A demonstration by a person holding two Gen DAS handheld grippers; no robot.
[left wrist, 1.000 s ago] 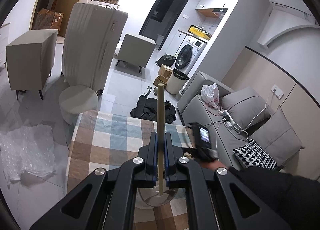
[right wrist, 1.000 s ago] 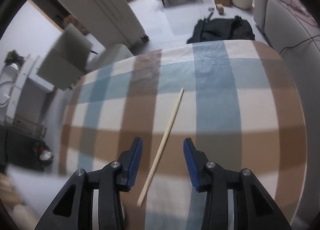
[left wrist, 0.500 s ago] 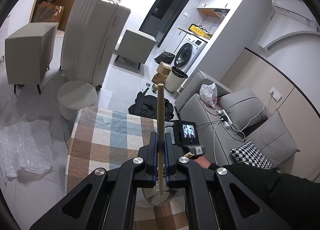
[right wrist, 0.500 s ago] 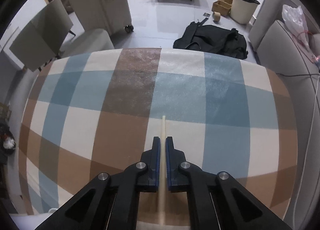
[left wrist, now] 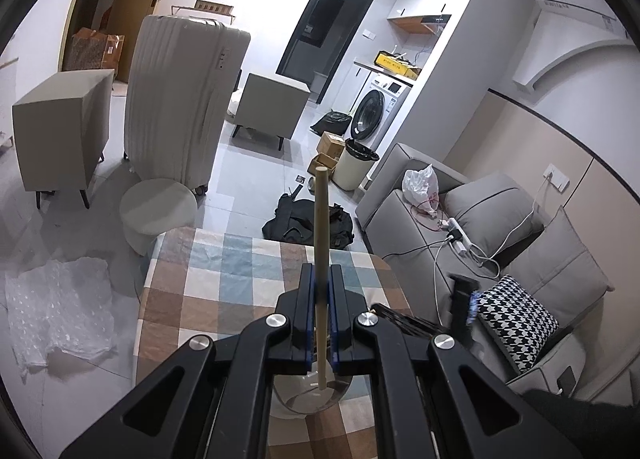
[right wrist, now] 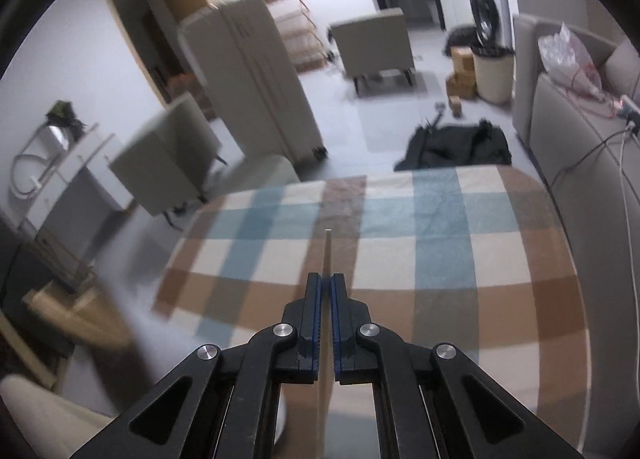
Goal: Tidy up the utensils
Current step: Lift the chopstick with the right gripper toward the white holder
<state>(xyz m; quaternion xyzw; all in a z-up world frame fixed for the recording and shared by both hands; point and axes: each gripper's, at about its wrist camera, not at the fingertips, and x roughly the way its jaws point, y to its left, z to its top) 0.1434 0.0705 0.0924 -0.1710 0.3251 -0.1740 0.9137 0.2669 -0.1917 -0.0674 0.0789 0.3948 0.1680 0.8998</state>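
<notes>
Left claw [left wrist: 319,283] pinches chopstick [left wrist: 321,219]; right claw [right wrist: 326,291] apparently pinches another.

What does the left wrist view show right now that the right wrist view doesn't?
Only the left wrist view shows the left gripper shut on a chopstick whose lower end sits in a glass container, plus the houndstooth pillow. Only the right wrist view shows the right gripper shut on a second chopstick. Both show the checkered tablecloth and black bag.
</notes>
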